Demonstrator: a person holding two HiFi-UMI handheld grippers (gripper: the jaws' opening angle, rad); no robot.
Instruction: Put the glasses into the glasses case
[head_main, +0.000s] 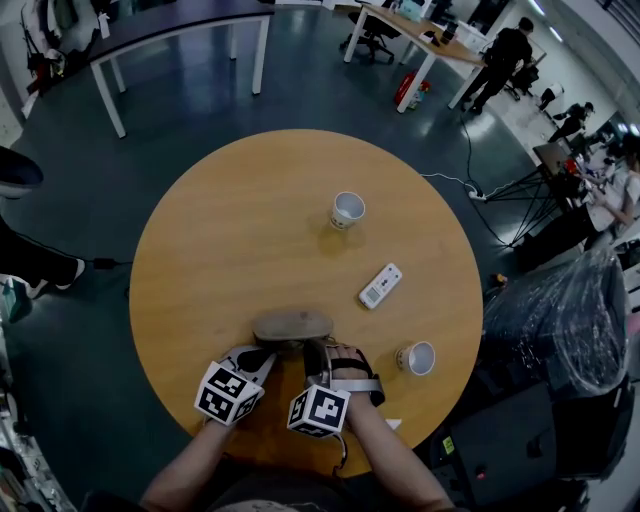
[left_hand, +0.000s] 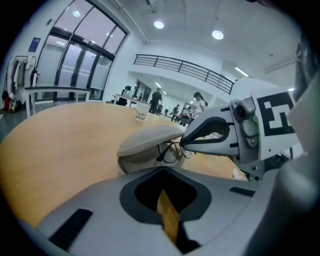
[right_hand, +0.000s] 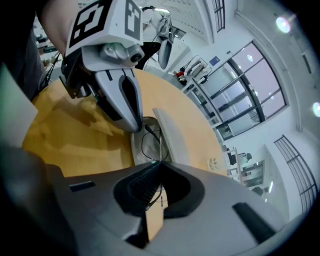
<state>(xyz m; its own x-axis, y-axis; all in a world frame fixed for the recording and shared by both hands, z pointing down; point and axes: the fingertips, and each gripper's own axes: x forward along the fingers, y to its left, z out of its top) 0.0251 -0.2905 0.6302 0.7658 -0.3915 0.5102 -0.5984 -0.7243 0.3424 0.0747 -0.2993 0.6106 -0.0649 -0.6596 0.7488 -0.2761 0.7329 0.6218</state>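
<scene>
An open beige glasses case (head_main: 292, 325) lies near the front edge of the round wooden table (head_main: 230, 230). Its lid (left_hand: 150, 137) stands raised over the base. Thin wire-framed glasses (left_hand: 172, 152) hang at the case's mouth, partly over the base. My right gripper (right_hand: 159, 162) is shut on the glasses (right_hand: 150, 142) at the frame's wire; in the head view it (head_main: 315, 350) sits at the case's front right. The left gripper (left_hand: 162, 170) is shut with nothing between its jaws, its tips close to the case's front left (head_main: 262, 356).
A white paper cup (head_main: 347, 210) stands at mid-table, a second cup (head_main: 416, 357) lies near the right edge, and a white remote (head_main: 381, 285) lies between them. Desks, cables and people fill the room beyond the table.
</scene>
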